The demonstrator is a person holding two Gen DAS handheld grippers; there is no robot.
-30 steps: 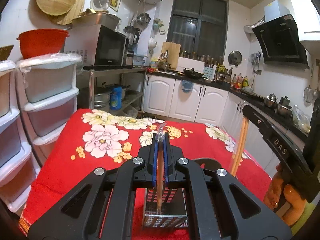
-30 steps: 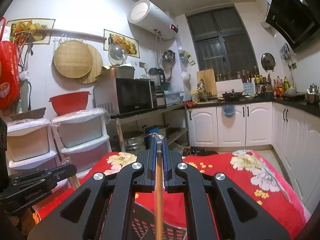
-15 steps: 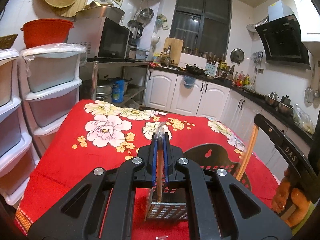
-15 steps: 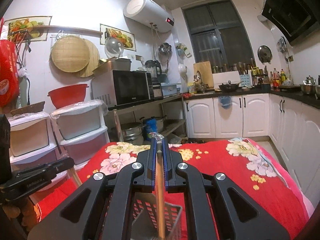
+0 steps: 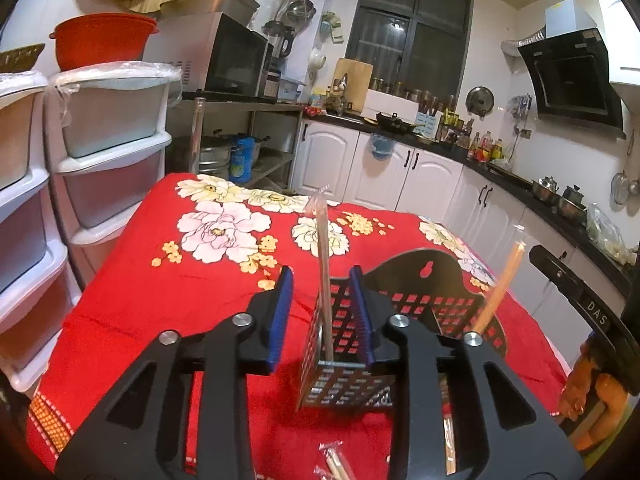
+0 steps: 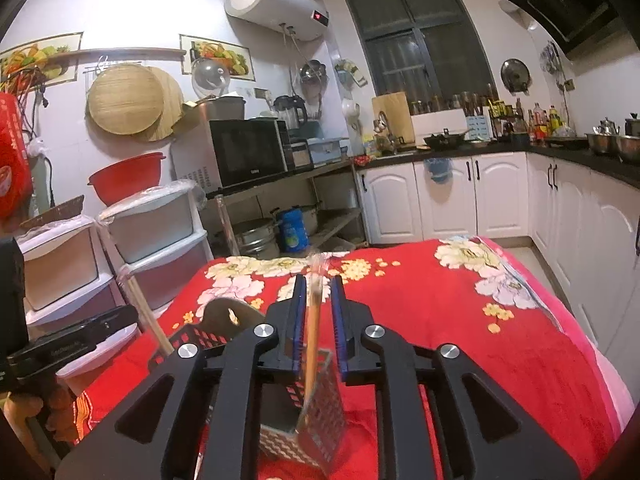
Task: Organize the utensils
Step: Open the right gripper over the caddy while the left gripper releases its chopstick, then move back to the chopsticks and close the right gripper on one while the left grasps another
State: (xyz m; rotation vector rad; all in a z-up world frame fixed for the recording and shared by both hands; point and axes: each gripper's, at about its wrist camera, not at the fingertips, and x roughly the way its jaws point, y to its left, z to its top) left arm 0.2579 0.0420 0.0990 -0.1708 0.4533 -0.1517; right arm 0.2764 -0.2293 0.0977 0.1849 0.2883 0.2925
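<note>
A black perforated utensil holder (image 5: pixel 420 304) stands on the red floral cloth (image 5: pixel 168 288). My left gripper (image 5: pixel 323 312) is open, and a wrapped pair of chopsticks (image 5: pixel 325 264) stands between its jaws in the holder's near compartment. My right gripper (image 6: pixel 317 322) is open around another wrapped pair (image 6: pixel 313 320) that stands tilted in the holder (image 6: pixel 304 420). That pair and the right gripper's body show at the right of the left wrist view (image 5: pixel 500 288). More wrapped chopsticks (image 5: pixel 334 462) lie on the cloth in front.
Stacked plastic drawers (image 5: pixel 104 152) stand left of the table. White cabinets (image 5: pixel 400 176) and a dark counter run behind and along the right. A metal rack with a microwave (image 6: pixel 248 152) stands at the back left.
Both grippers were shut on their chopsticks and have opened. The chopsticks now stand loose in the holder. Both cameras have tilted down toward the table.
</note>
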